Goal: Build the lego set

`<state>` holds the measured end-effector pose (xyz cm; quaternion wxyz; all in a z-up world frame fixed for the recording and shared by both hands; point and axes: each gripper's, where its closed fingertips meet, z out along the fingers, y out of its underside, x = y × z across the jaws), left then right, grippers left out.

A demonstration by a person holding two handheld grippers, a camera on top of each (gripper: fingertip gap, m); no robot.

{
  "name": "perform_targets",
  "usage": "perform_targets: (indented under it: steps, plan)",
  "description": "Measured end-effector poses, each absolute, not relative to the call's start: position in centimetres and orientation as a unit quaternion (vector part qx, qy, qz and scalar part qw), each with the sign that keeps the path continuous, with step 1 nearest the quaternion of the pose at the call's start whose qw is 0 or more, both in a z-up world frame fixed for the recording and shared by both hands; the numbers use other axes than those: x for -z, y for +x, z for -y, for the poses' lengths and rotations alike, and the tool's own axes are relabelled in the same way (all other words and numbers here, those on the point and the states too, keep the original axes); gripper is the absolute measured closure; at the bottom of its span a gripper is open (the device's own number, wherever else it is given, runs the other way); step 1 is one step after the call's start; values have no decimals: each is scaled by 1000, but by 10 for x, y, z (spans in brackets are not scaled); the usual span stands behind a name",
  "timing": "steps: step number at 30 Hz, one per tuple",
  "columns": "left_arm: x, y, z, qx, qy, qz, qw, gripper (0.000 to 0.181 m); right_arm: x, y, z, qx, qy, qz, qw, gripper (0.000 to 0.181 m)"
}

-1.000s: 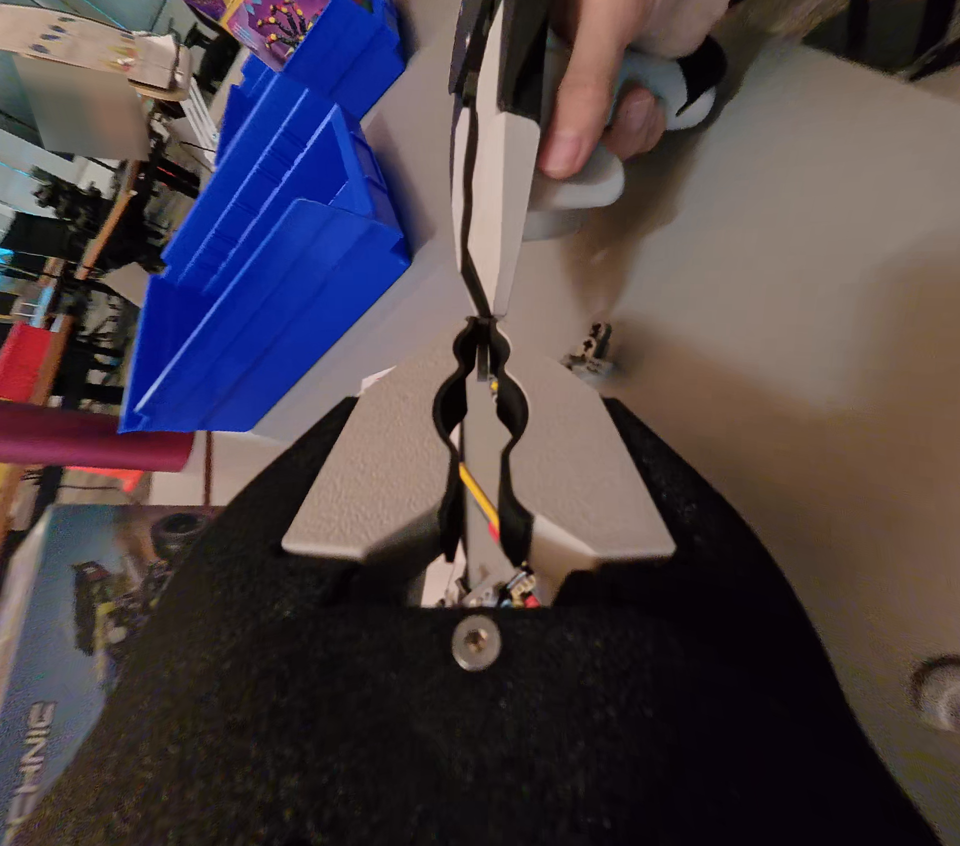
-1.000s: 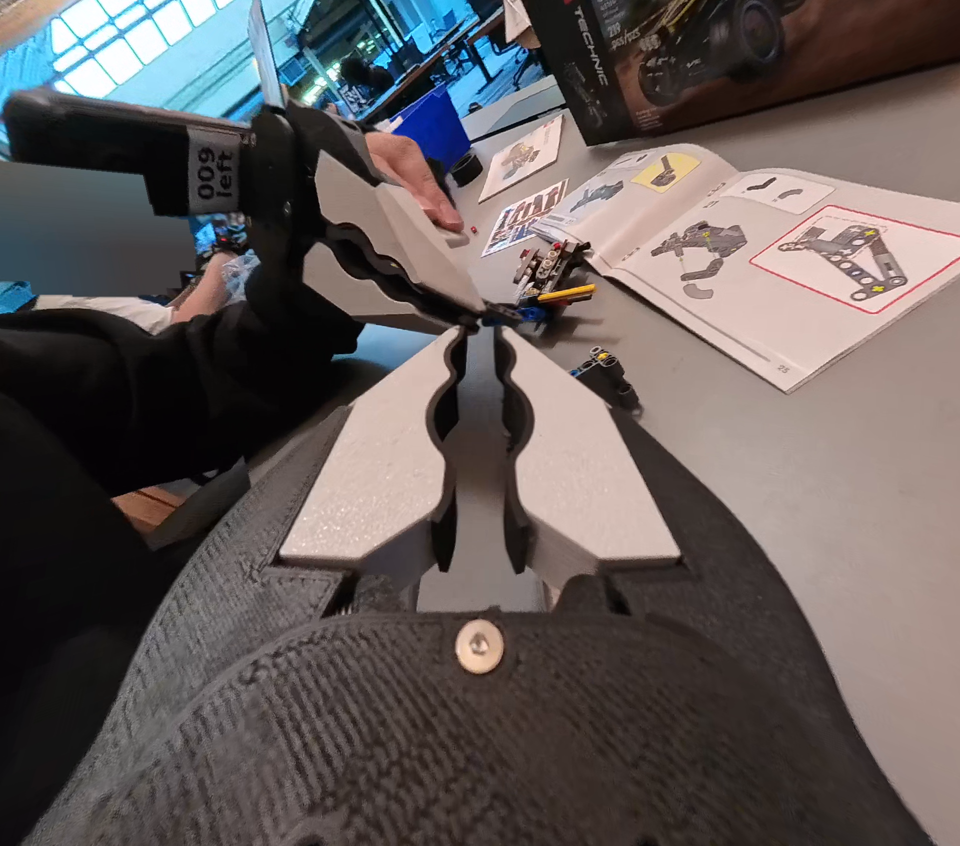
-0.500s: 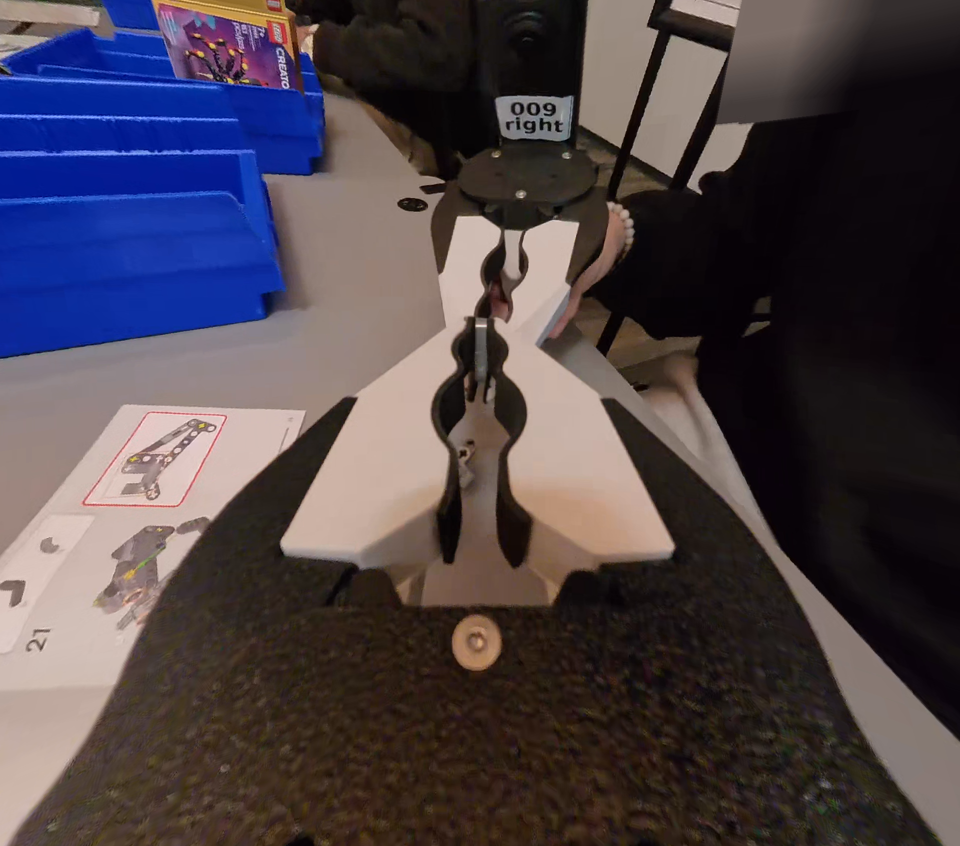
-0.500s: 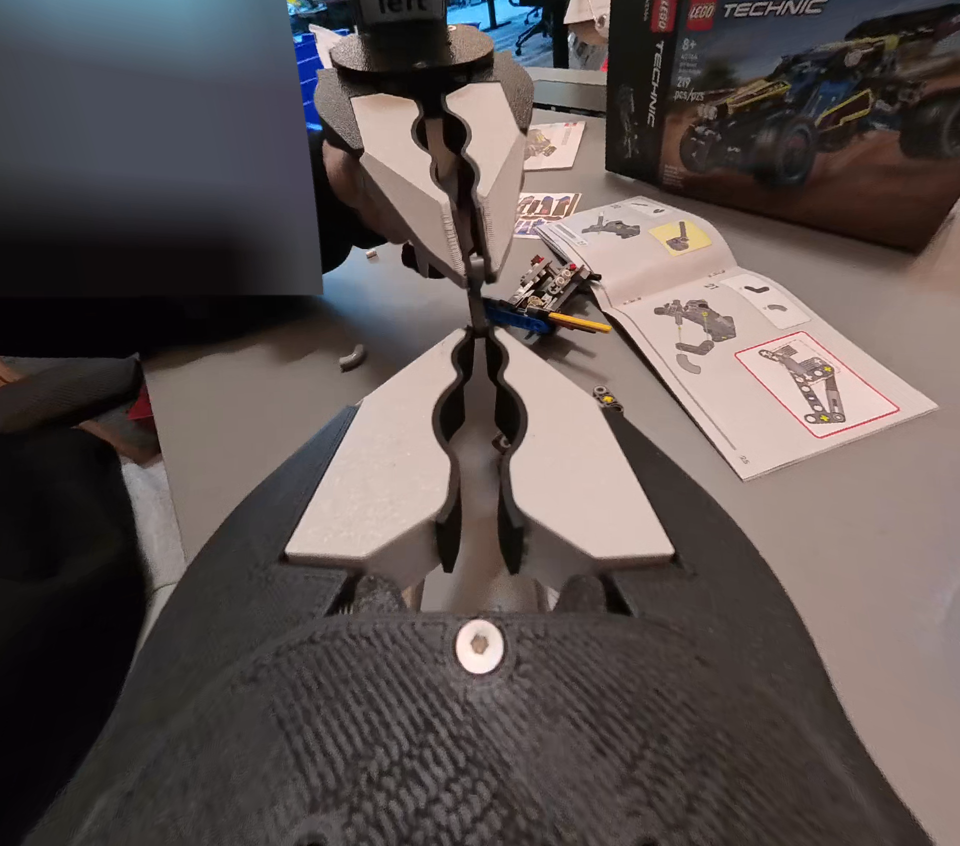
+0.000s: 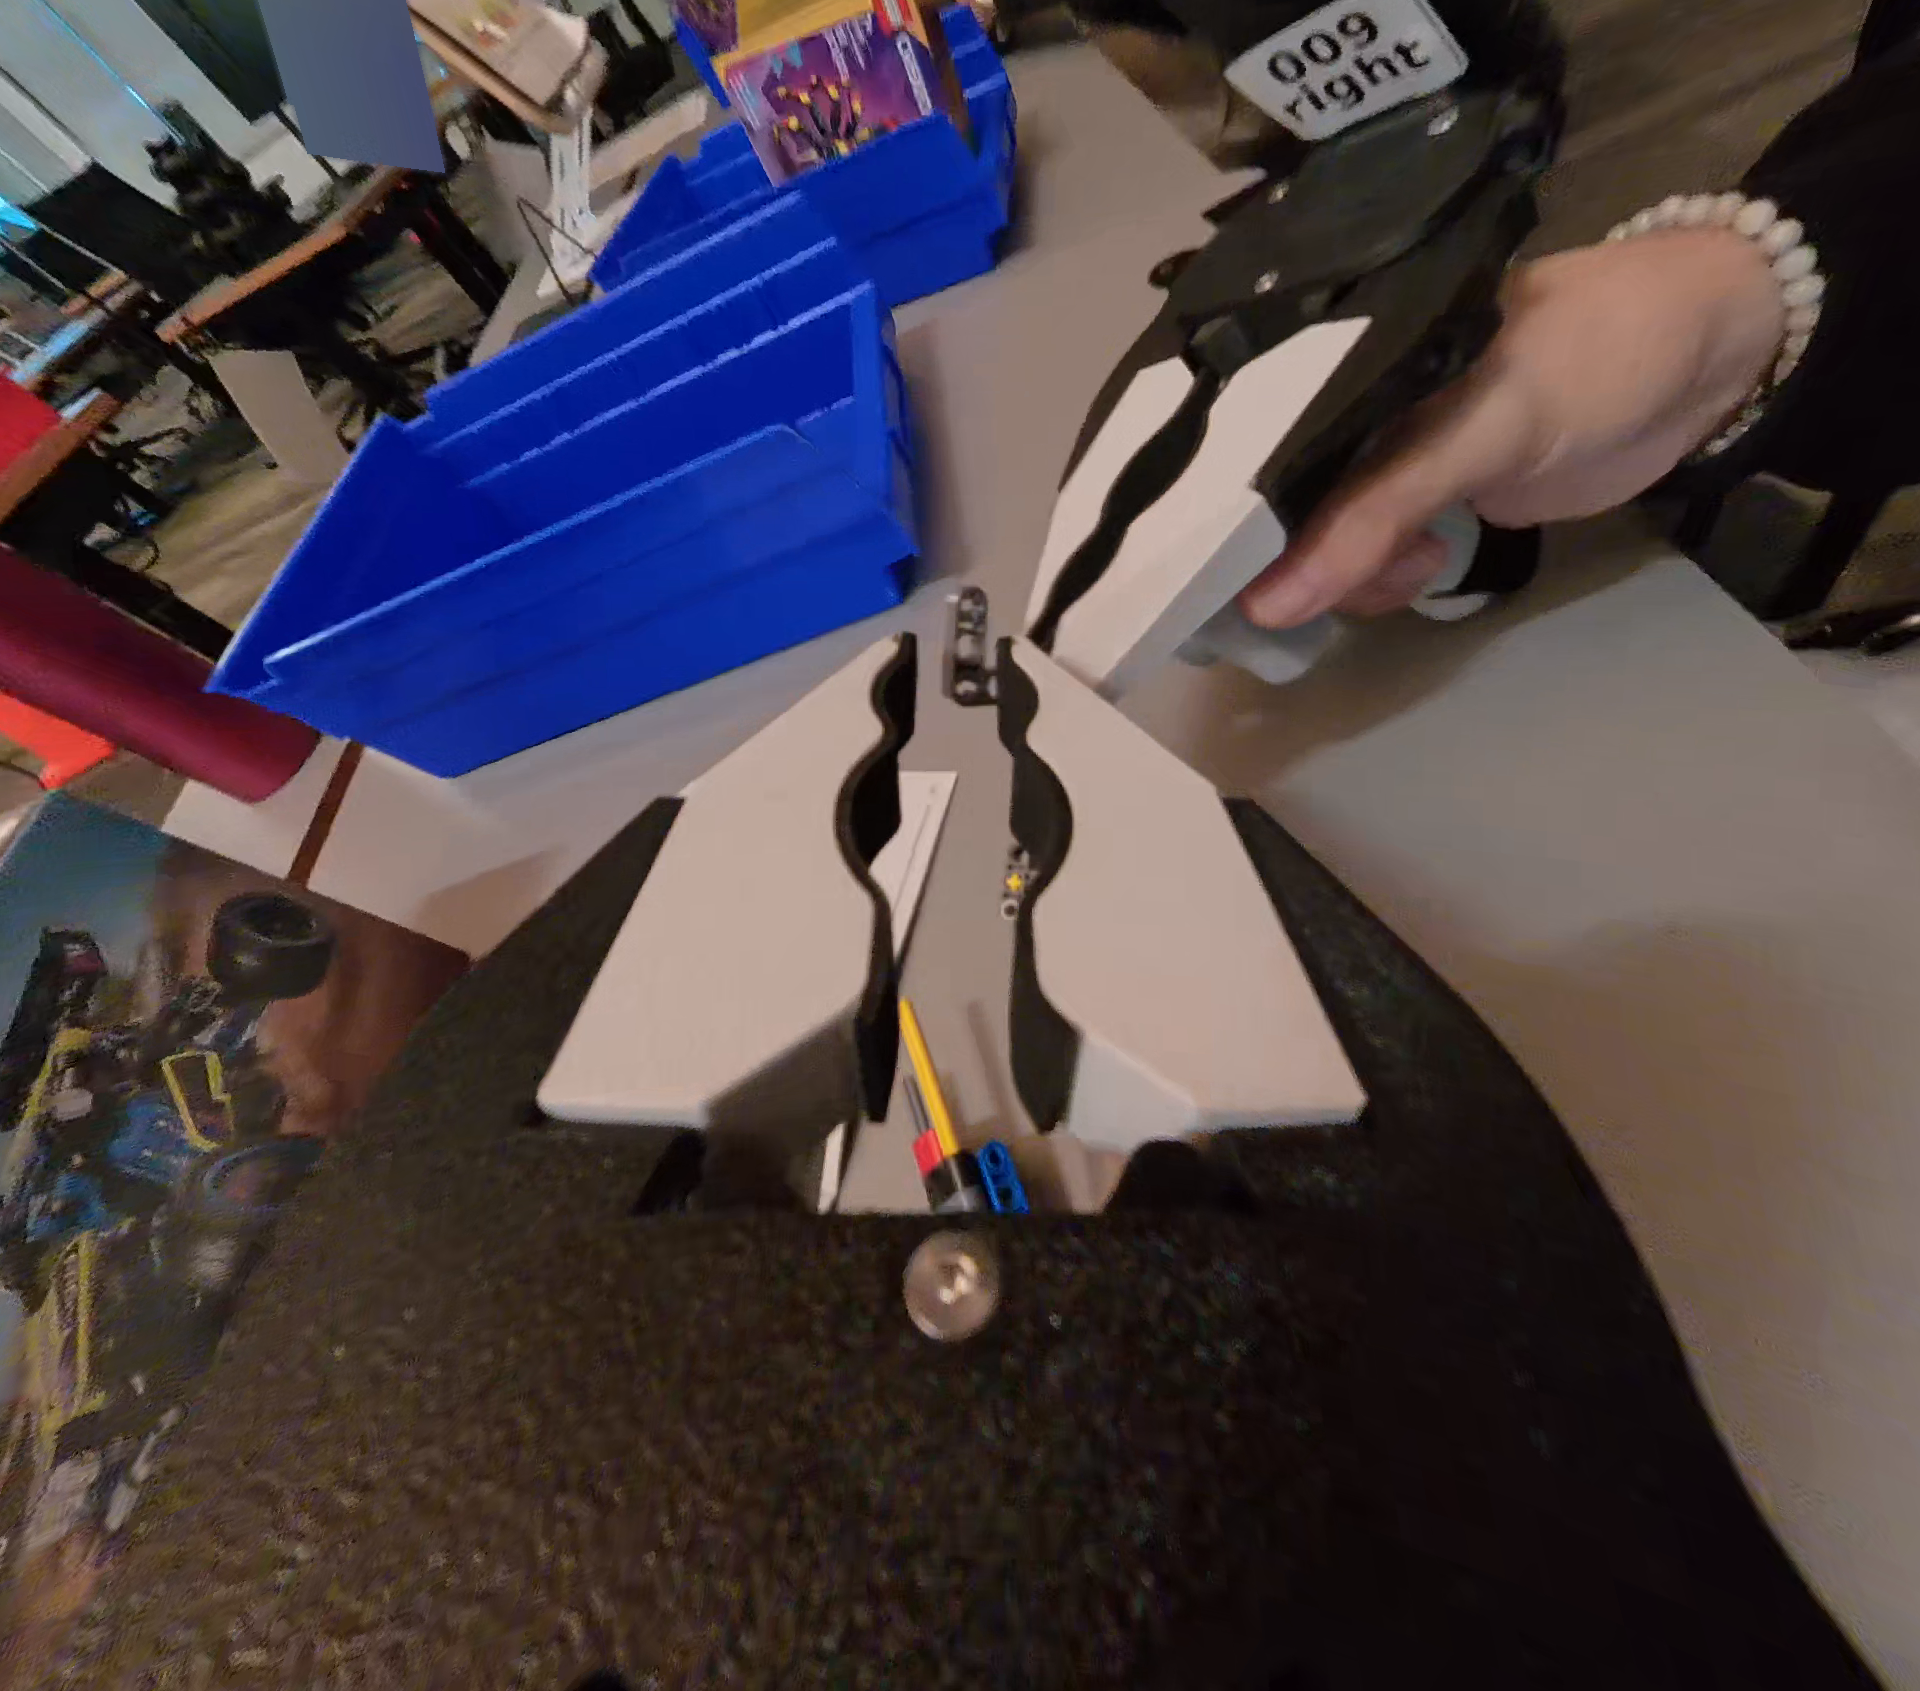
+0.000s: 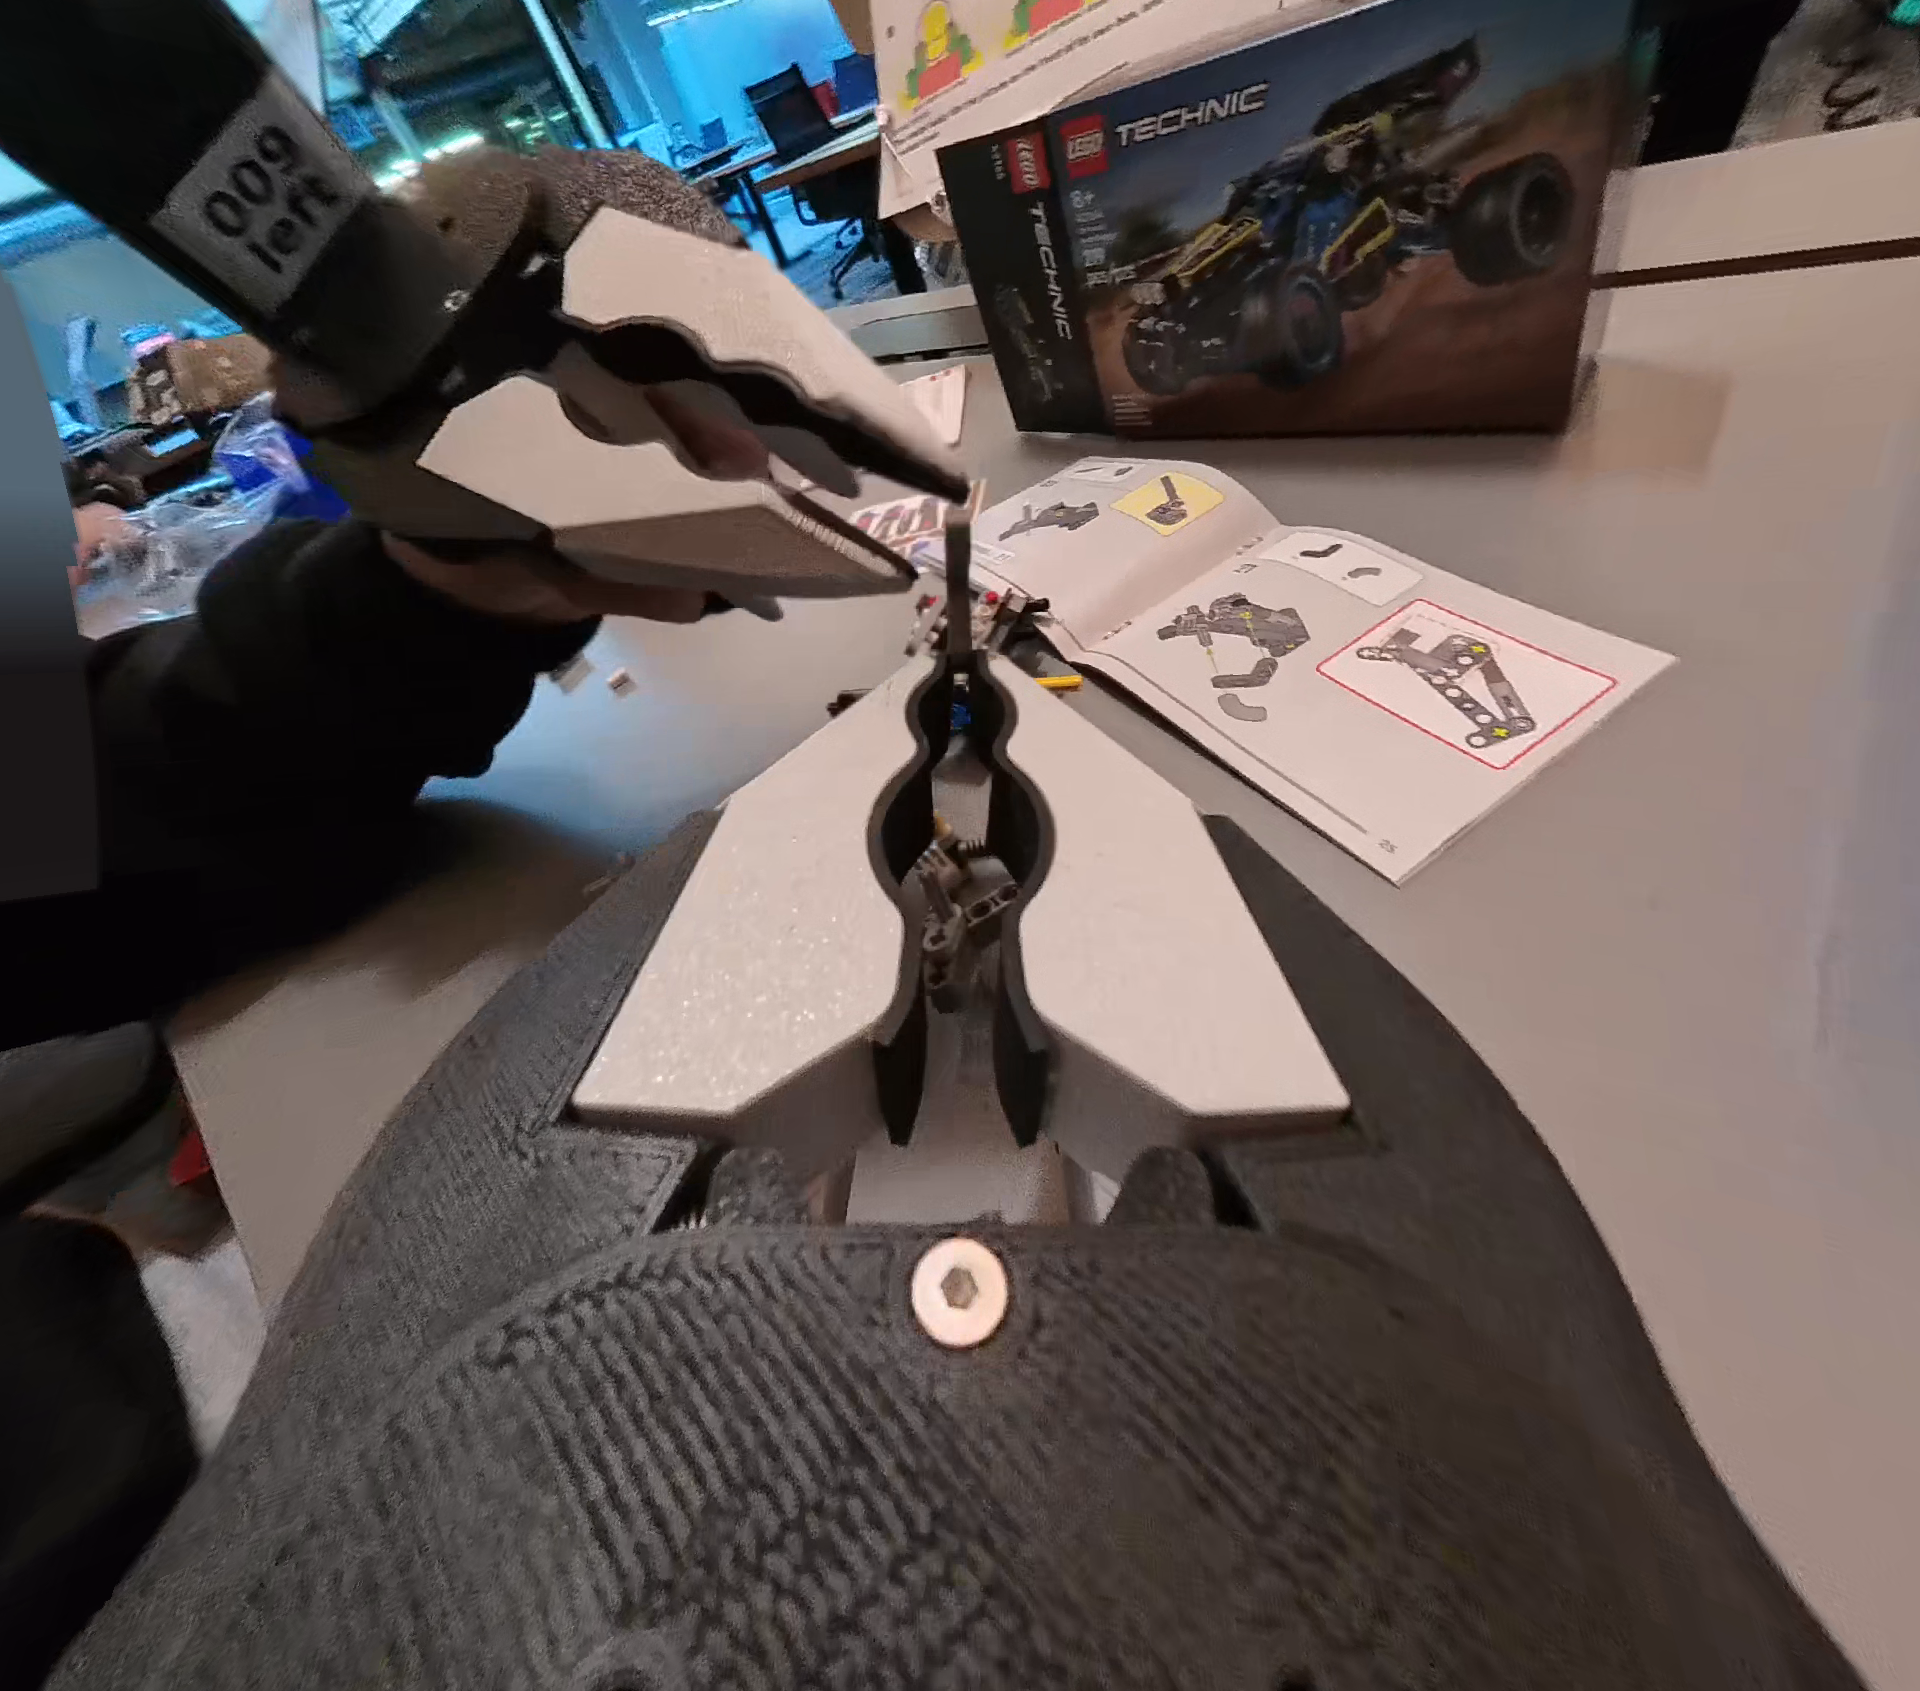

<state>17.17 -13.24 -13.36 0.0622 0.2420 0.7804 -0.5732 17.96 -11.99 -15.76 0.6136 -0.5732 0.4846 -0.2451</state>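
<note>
My right gripper (image 6: 961,667) is shut on the lower end of a thin dark grey Lego beam (image 6: 958,587), which stands up from its tips. My left gripper (image 6: 940,529) comes in from the left, open, with its tips on either side of the beam's top end. In the left wrist view the beam (image 5: 967,644) sits between the open tips of my left gripper (image 5: 951,665), and the right gripper (image 5: 1039,633) reaches in from the upper right. A partly built Lego assembly (image 6: 997,607) lies on the grey table (image 6: 1714,914) behind the beam.
An open instruction booklet (image 6: 1351,654) and the Lego set box (image 6: 1299,270) lie to the right. A small grey piece (image 6: 961,903) lies under my right fingers. Blue bins (image 5: 623,498) stand left, with a purple and yellow box (image 5: 821,52) behind. A yellow axle (image 5: 920,1059) lies below. Only a small space, under 4 cm, lies between the two pairs of fingers. From the right gripper's tips to the small grey piece (image 6: 961,903) is close to 7 cm.
Half a second ago both grippers pinched the beam tip to tip. My left gripper has opened and let go. The right gripper still holds the beam; both have swung to new angles.
</note>
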Motion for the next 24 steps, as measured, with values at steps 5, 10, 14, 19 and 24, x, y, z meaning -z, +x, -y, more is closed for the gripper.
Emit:
perform_targets:
  steps: [5,10,14,19,24]
  plan:
    - [137,173,135,555,235,-792,96,176,157,180,119,266,-580,-484,598,181]
    - [136,175,138,546,257,-780,166,176,158,181,121,267,-576,-493,595,181]
    - [137,175,139,535,269,-774,208,176,161,181,122,267,-576,-497,592,181]
    - [142,176,138,531,258,-788,175,177,166,181,121,275,-599,-487,572,180]
    - [146,183,124,520,279,-802,87,177,195,171,116,231,-692,-481,486,159]
